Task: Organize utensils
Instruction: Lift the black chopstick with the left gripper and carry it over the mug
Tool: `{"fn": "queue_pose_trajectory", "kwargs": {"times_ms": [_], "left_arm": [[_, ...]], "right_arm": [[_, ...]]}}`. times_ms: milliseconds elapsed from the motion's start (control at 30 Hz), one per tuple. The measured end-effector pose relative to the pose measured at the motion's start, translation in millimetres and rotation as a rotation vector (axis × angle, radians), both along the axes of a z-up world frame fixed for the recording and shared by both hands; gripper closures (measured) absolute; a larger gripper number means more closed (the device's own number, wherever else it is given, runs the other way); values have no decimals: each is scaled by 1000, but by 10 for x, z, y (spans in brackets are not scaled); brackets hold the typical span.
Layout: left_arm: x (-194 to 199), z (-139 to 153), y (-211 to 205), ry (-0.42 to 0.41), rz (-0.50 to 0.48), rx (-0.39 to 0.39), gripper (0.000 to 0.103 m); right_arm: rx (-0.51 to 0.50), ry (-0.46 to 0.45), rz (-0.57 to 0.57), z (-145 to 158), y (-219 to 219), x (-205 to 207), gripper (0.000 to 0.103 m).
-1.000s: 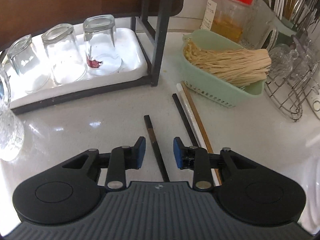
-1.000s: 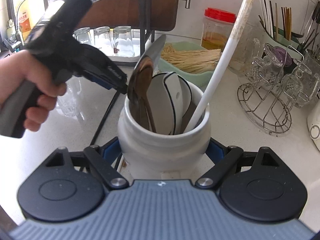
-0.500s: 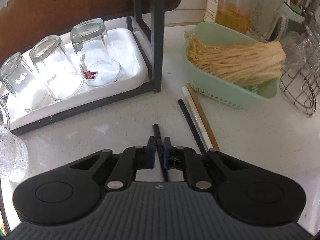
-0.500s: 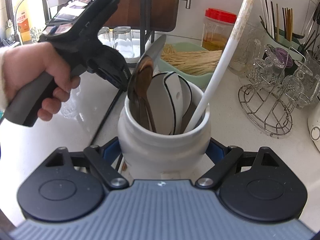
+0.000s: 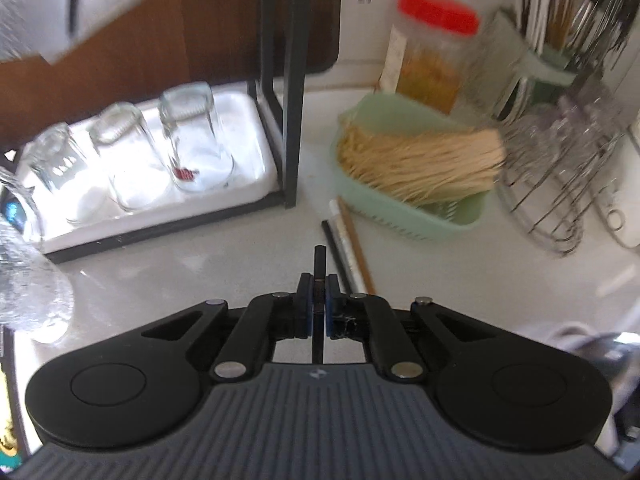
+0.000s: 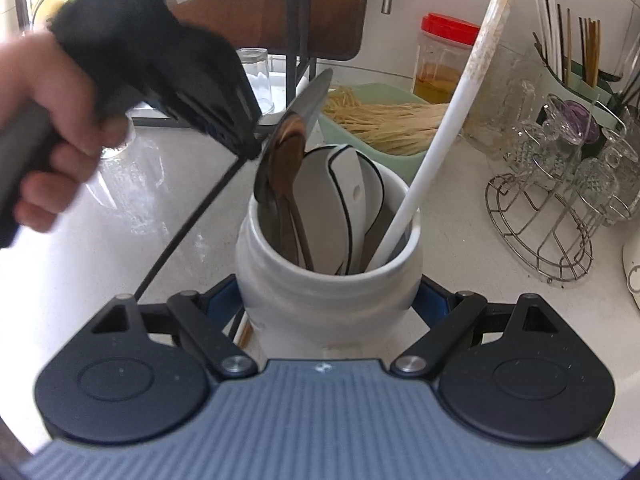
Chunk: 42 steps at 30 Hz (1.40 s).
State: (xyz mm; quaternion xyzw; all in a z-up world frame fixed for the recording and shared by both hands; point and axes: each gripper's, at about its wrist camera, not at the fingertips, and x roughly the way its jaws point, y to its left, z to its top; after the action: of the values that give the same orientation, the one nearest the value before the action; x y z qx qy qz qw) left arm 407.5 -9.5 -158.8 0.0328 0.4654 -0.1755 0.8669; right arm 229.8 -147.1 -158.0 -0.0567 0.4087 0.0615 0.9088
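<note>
My left gripper (image 5: 319, 304) is shut on a black chopstick (image 5: 319, 258), whose tip pokes out past the pads above the counter. In the right wrist view that chopstick (image 6: 188, 226) slants down from the left gripper (image 6: 250, 148), held in a person's hand (image 6: 44, 128). Three more chopsticks (image 5: 347, 240), black, white and wooden, lie on the counter ahead. My right gripper (image 6: 328, 300) is shut on a white ceramic utensil jar (image 6: 320, 292) that holds metal spoons, white spatulas and a long white stick.
A green basket of noodles (image 5: 416, 168), a red-lidded jar (image 5: 432, 60), a wire glass rack (image 5: 560, 184), a green utensil caddy (image 5: 556, 56), and a tray with three upturned glasses (image 5: 132, 160) under a black shelf frame (image 5: 294, 92).
The left gripper closed on the black chopstick and lifted it off the counter. The right gripper and jar stayed still.
</note>
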Motion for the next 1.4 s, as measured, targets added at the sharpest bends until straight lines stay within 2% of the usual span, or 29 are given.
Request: {"fn": "queue_pose_trajectory", "kwargs": {"times_ms": [500,767,1400], "left_arm": [[-770,976,91,-108,40,-115,97],[-1124,1352,168,-164,43,-179,97],[-1230,2038,169,-334,-10,-255,97]], "right_arm": [[6,-8,72,-9,-48,15,12],[11,-22,88,-15,-51,-6,12],[15,-28,112,-2,-40,-78,12]]}}
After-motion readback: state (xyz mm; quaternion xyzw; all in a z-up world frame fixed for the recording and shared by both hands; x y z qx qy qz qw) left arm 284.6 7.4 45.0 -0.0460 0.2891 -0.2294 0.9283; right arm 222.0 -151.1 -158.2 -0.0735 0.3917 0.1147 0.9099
